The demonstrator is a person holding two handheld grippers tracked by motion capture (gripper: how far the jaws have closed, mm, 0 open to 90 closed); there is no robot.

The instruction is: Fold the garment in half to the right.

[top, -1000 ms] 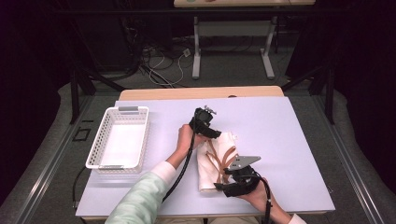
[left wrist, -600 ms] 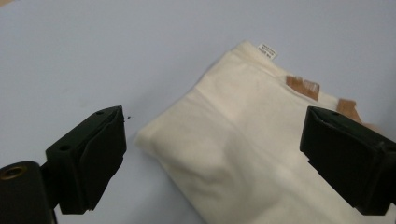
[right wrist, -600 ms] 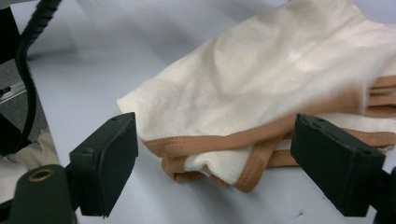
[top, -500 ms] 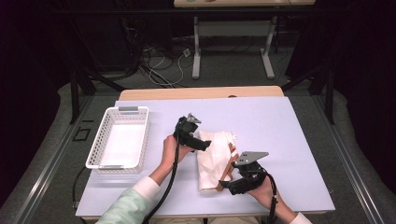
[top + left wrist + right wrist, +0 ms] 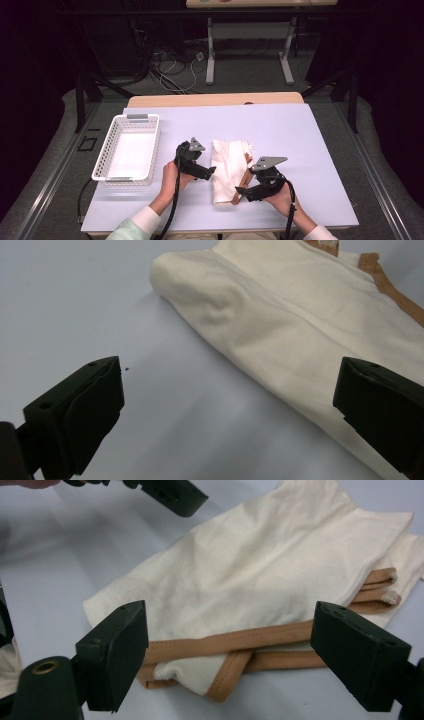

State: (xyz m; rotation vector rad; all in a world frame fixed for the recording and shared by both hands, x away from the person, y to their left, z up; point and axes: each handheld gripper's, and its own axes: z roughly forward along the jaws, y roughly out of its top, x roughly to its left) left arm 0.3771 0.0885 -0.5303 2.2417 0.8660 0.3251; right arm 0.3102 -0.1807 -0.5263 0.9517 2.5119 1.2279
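A folded cream cloth bag [image 5: 226,169] with tan straps [image 5: 246,172] lies in the middle of the lavender table [image 5: 310,145]. My left gripper [image 5: 209,173] is just left of the bag, open, its jaws wide on either side of the bag's rounded fold [image 5: 260,325] and bare table. My right gripper [image 5: 240,192] sits at the bag's near right corner, open. Its jaws straddle the crossed tan straps [image 5: 235,647] without touching them. The bag's cream body [image 5: 260,570] spreads beyond, and the left gripper's jaw [image 5: 172,494] shows at the top of the right gripper view.
A white slatted basket [image 5: 101,164], empty, stands at the left of the table. A wooden edge [image 5: 215,99] runs along the table's far side. Beyond it are cables on the floor and a second table's legs [image 5: 210,50].
My left gripper has drawn back from the bag's far end to its left side, nearer the person. The right gripper shifted slightly right. The bag now lies folded narrower.
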